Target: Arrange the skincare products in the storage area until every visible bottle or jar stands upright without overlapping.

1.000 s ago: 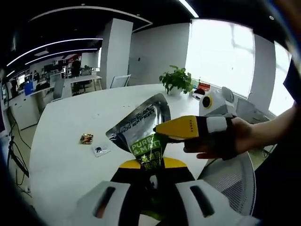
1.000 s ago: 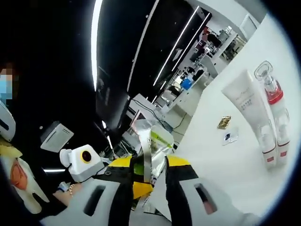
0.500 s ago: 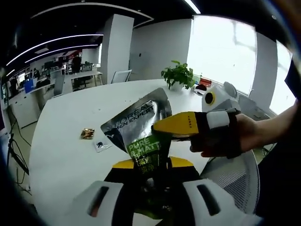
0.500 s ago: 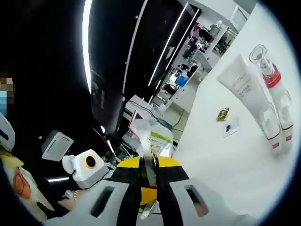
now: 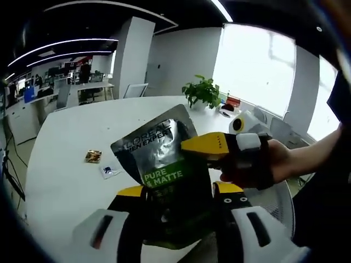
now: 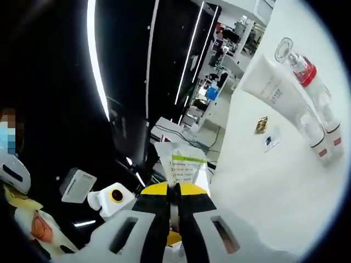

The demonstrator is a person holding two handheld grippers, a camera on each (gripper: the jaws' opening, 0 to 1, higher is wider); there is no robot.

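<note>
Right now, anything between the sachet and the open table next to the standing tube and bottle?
Nothing visible. The sachet is clamped in the right hand-held gripper, and the white table below the tube and bottle looks bare apart from two small packets.

- Left gripper view: looks forward from low behind its own jaws, across the white table [image 5: 66, 164] toward a potted plant [image 5: 202, 92] and bright windows; a foil sachet [image 5: 164, 159] sits very near the lens.
- Right gripper view: strongly rolled, facing dark ceiling lights, the table [image 6: 263, 192] tilted at right.
- Shared: the sachet [image 6: 184, 167], table, and two small packets [image 5: 101, 163] [image 6: 266, 133].
</note>
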